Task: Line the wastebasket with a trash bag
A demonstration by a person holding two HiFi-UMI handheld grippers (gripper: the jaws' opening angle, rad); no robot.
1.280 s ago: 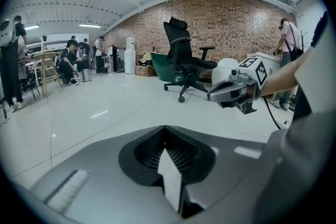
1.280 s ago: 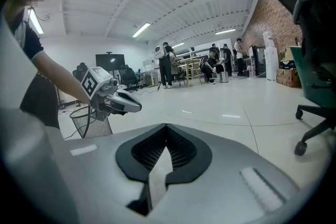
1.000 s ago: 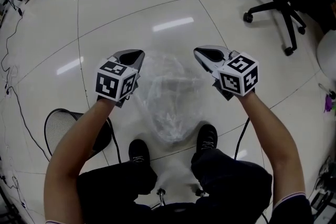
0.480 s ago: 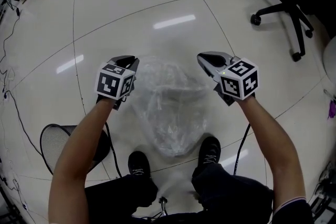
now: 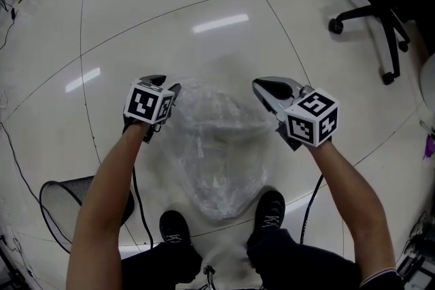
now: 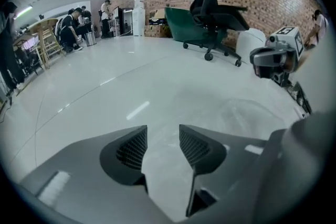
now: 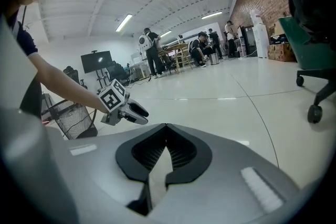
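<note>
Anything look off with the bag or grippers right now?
Yes. The left gripper has just been opening its jaws; they stand apart, pinching nothing, so the trash bag looks loose on that side. The mesh wastebasket sits off to the left, not under it.

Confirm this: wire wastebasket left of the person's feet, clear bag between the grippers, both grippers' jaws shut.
Not both: the left gripper has its jaws apart, just opened, pinching nothing, as the left gripper view shows. Only the right gripper is shut. The rest stands.
</note>
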